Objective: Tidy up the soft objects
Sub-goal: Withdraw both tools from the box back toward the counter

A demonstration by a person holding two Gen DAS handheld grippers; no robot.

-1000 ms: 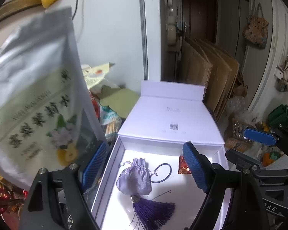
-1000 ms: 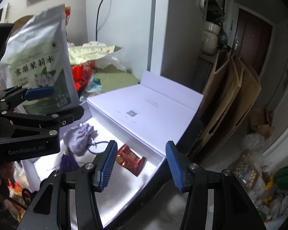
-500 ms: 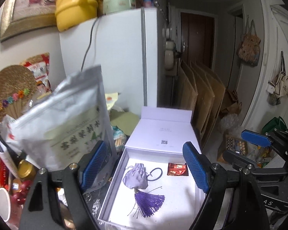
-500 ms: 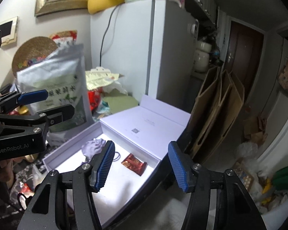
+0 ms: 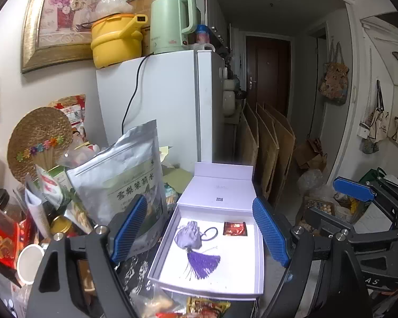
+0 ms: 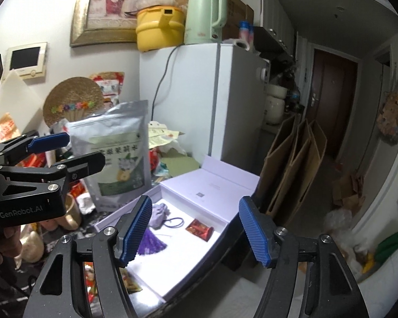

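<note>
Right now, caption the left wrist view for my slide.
Open left gripper above white gift box holding lilac tasselled pouch.

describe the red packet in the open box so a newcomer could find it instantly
Start at the white fridge; in front of it lies an open lavender gift box with its lid flipped back. On the white floor of the box, the red foil packet lies flat near the hinge end, apart from the purple tasselled sachet and its dark cord loop. It is the only red, flat, shiny item inside.
</note>
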